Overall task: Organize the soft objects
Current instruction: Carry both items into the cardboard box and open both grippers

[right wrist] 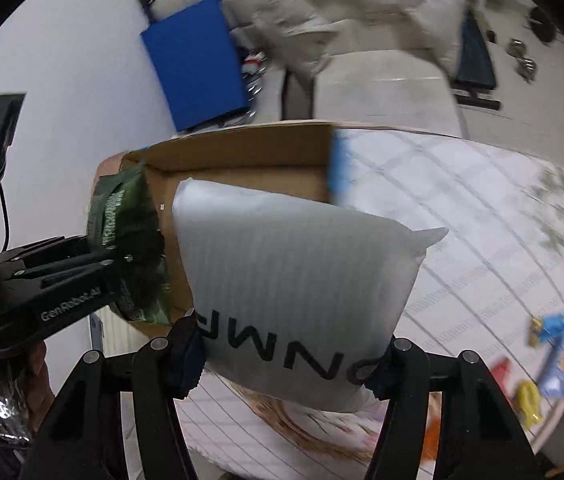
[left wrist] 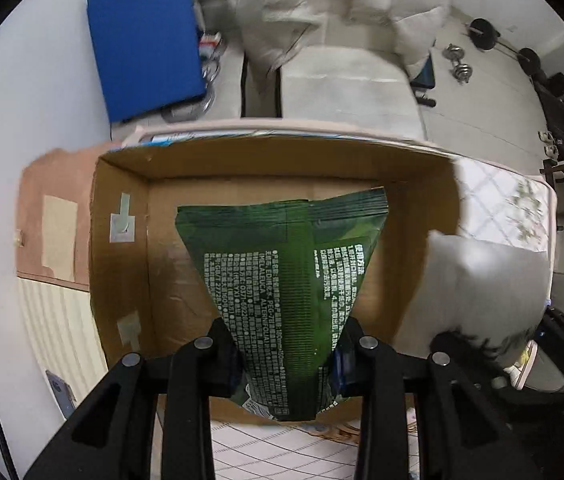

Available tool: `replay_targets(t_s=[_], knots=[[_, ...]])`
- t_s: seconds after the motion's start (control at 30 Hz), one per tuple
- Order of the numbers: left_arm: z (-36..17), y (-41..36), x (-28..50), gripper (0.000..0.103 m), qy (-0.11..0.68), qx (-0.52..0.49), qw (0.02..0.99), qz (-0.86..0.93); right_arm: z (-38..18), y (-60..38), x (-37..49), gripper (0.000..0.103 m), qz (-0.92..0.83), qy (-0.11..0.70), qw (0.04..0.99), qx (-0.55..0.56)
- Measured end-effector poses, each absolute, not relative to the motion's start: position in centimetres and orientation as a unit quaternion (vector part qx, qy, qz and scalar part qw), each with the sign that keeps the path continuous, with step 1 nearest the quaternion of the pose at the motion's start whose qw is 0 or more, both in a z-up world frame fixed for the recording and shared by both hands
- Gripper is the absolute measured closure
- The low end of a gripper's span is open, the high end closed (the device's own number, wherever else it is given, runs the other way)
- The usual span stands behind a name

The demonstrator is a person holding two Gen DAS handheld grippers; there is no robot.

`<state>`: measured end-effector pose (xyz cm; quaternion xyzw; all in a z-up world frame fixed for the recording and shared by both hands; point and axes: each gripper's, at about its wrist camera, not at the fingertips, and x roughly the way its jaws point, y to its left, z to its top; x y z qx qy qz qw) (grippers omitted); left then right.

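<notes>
My left gripper (left wrist: 287, 354) is shut on a dark green soft pouch (left wrist: 282, 276) with white print, held over the open cardboard box (left wrist: 122, 248). My right gripper (right wrist: 291, 356) is shut on a white foam-wrapped packet (right wrist: 289, 284) with black letters, held at the box's right side (right wrist: 242, 148). In the right wrist view the left gripper (right wrist: 122, 264) and its green pouch (right wrist: 122, 208) show at the left, over the box's corner. The white packet also shows at the right in the left wrist view (left wrist: 481, 280).
The box sits on a quilted bed (right wrist: 461, 216) with a pale pattern. Small colourful packets (right wrist: 553, 344) lie at the bed's right edge. A blue board (left wrist: 146, 40) leans on the wall behind; a white puffy duvet (left wrist: 341, 8) lies on a sofa beyond.
</notes>
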<state>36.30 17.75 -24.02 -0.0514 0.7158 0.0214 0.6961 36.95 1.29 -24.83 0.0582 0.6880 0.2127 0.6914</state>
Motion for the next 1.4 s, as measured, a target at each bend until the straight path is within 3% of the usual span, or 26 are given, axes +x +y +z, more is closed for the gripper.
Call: replay_targets(t_s=[0.37, 0.63, 0.7, 0.83, 0.93, 1.07, 1.4], knots=[[-35.2, 22.5, 40.5, 0.073, 0.777, -0.072, 0.626, -0.015, -35.1, 11.6, 40.8, 0.038, 0.177, 0.722, 0.669, -0.014], [-37.1, 22.7, 40.7, 0.072, 0.793, -0.069, 0.605, -0.021, -36.6, 13.4, 41.1, 0.035, 0.164, 0.731, 0.662, -0.036], [-36.8, 22.8, 40.8, 0.064, 0.795, -0.08, 0.601, -0.018, -36.6, 13.5, 41.1, 0.028, 0.162, 0.734, 0.658, -0.046], [-33.8, 22.7, 40.7, 0.031, 0.781, -0.073, 0.619, -0.026, -35.3, 13.0, 40.9, 0.005, 0.16, 0.733, 0.659, -0.043], [-31.1, 22.4, 40.1, 0.012, 0.763, -0.049, 0.644, -0.016, -33.6, 12.4, 40.1, 0.0, 0.147, 0.728, 0.668, -0.049], [-27.5, 22.1, 38.2, 0.003, 0.736, -0.037, 0.675, -0.006, -30.9, 11.1, 38.4, 0.0, 0.132, 0.712, 0.688, -0.05], [-20.4, 23.0, 30.2, 0.001, 0.666, -0.041, 0.744, 0.029, -24.5, 8.7, 32.6, 0.0, 0.103, 0.654, 0.748, -0.05]])
